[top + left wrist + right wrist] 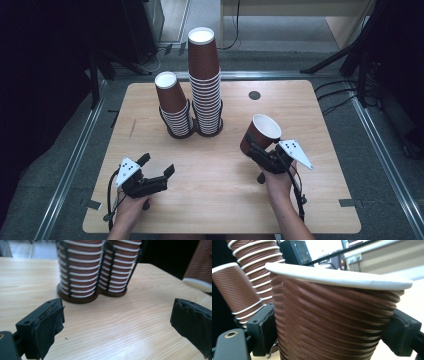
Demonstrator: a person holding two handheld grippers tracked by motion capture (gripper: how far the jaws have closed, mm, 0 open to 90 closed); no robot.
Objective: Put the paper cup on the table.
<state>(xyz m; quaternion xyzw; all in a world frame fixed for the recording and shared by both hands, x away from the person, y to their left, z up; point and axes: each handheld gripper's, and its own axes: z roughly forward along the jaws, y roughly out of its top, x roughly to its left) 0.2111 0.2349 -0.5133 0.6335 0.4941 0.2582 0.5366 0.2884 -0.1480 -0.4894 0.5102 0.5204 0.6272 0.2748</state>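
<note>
Two stacks of brown ribbed paper cups with white rims stand in a black holder at the table's back middle: a short stack (173, 107) on the left and a tall stack (205, 82) on the right. The short stack (80, 267) and the tall stack (121, 265) also face the left gripper's camera. My right gripper (261, 150) is shut on a single brown cup (261, 134), held tilted above the table's right half; its jaws press both sides of the cup (332, 320). My left gripper (157, 167) stands open and empty over the front left of the table (220, 200), its jaws wide apart (117, 322).
A small dark round disc (254, 95) lies on the table behind the held cup. Cables trail from both grippers toward the front edge. Dark stands and cables surround the table on the floor.
</note>
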